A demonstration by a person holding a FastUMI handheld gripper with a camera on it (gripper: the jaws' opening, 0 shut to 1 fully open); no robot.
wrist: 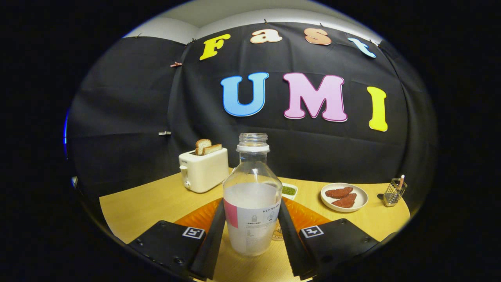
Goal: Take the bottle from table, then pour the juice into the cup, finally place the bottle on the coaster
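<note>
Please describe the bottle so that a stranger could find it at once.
On the wooden table, ahead of the white toaster, the tool grips the bottle between both fingers. It alone is clear, uncapped and half full of pale liquid.

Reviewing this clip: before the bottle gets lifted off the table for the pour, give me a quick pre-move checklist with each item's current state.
1. Bottle sits between the fingers of the hand-held gripper: ok, one finger lies along each side.
2. Both fingers pressing firmly on the bottle: cannot tell; they look in contact, but the pressure is unclear.
3. Bottle upright, base on the table: ok.
4. Cap off for pouring: ok, the neck is open.
5. Liquid level safe for lifting: ok, pale liquid fills about the lower half.
6. Cup and coaster located: cannot tell; an orange mat lies behind the bottle, and no cup is identifiable.
</note>
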